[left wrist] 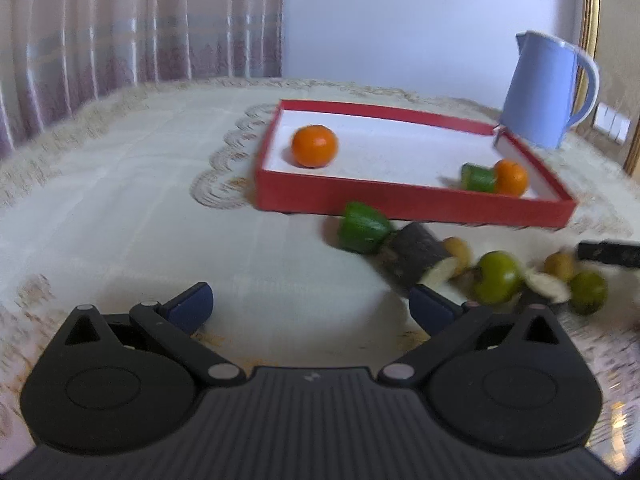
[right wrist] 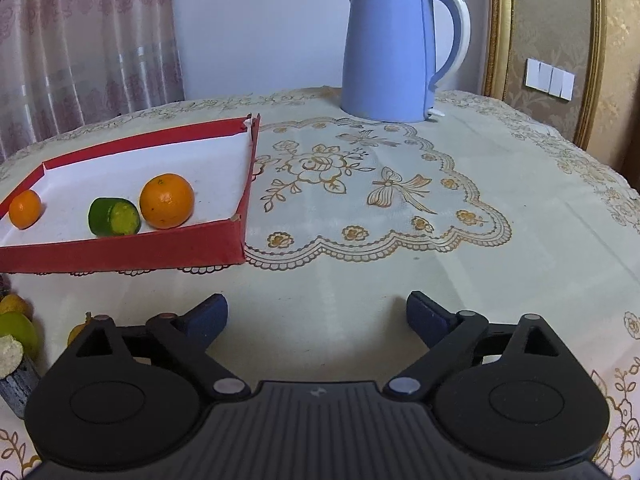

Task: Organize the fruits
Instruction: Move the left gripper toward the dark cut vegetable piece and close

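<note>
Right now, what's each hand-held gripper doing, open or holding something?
Left hand-held gripper: open, holding nothing.
Right hand-held gripper: open, holding nothing.

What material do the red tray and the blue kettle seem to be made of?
Red tray: probably cardboard, matte red outside with white lining; its far corner is torn and shows a pale paper edge. Blue kettle: looks like smooth plastic with a slight sheen and a white handle; metal under the shell cannot be ruled out.
</note>
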